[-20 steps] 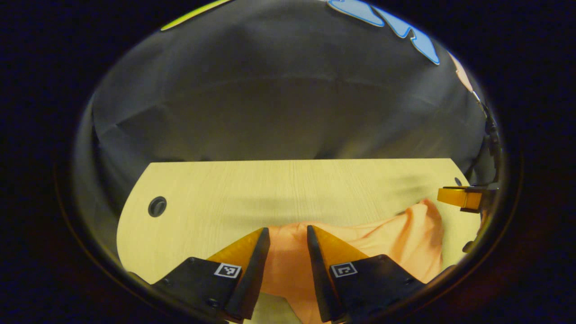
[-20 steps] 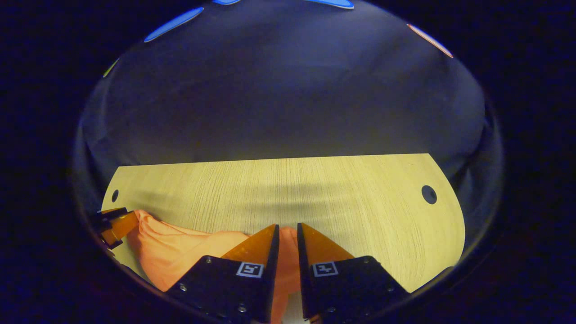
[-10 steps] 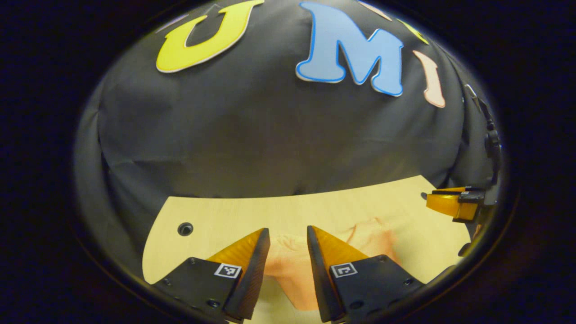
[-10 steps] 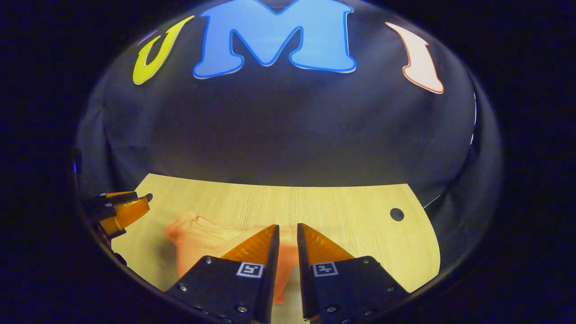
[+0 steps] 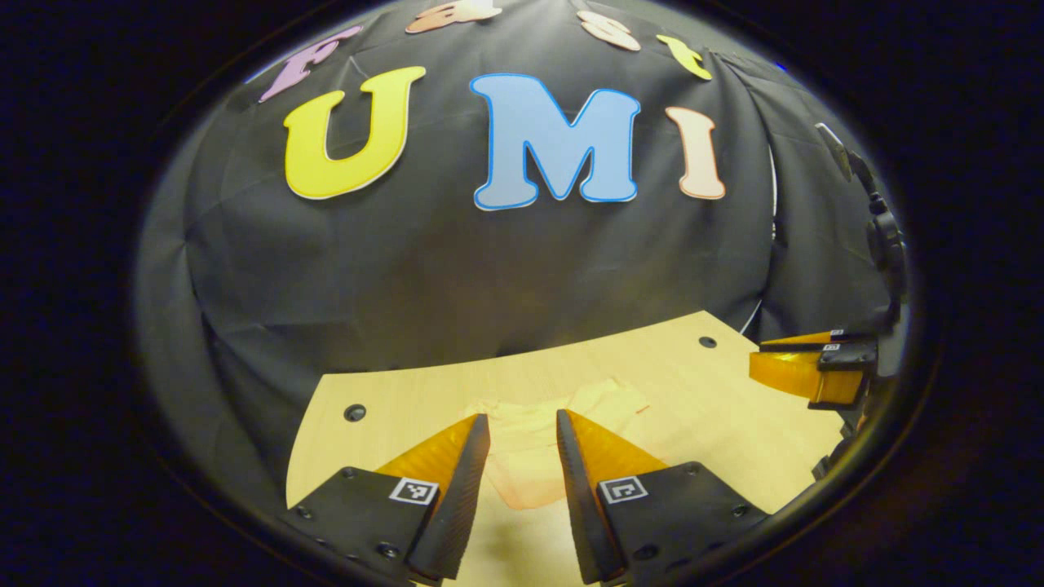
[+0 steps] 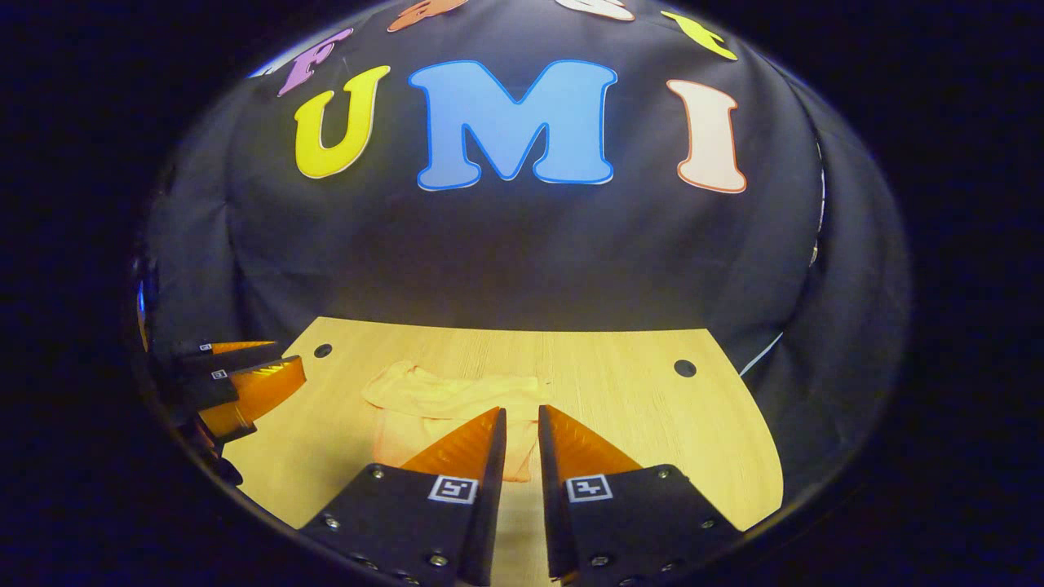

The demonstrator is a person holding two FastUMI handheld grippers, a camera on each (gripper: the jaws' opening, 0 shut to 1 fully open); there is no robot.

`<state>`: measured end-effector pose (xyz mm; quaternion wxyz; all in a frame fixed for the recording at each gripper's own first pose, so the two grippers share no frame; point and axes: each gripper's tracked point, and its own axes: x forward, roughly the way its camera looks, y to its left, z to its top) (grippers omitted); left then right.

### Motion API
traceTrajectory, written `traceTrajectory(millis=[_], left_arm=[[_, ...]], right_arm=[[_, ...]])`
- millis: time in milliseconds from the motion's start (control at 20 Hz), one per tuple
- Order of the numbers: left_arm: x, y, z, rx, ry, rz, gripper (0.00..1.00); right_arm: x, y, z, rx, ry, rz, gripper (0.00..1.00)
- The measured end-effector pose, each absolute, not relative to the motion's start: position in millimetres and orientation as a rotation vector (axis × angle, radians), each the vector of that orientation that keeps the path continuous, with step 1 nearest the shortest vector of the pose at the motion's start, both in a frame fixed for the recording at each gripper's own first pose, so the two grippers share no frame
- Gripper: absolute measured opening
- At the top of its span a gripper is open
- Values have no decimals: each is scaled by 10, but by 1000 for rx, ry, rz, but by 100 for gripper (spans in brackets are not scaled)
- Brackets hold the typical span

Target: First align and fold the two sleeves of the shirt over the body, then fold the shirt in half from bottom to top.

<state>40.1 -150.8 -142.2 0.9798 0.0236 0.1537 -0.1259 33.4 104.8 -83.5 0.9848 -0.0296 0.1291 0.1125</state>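
A pale orange shirt lies folded into a compact, rumpled bundle near the middle of a light wooden bench, its far edge bunched into soft ridges. The left hand-held gripper hovers above it with a clear gap between its 2 fingers, holding nothing. The right hand-held gripper hangs over the shirt's near edge, its fingers narrowly parted and empty. 2 round holes mark the bench's far corners.
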Motion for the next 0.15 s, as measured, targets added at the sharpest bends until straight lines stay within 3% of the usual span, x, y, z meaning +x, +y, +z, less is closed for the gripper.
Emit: traceTrajectory(millis=[150], left_arm=[[80, -1573, -1543, 49, 333, -265, 53]], right_arm=[[35, 1015, -1036, -53, 293, 250, 25]])
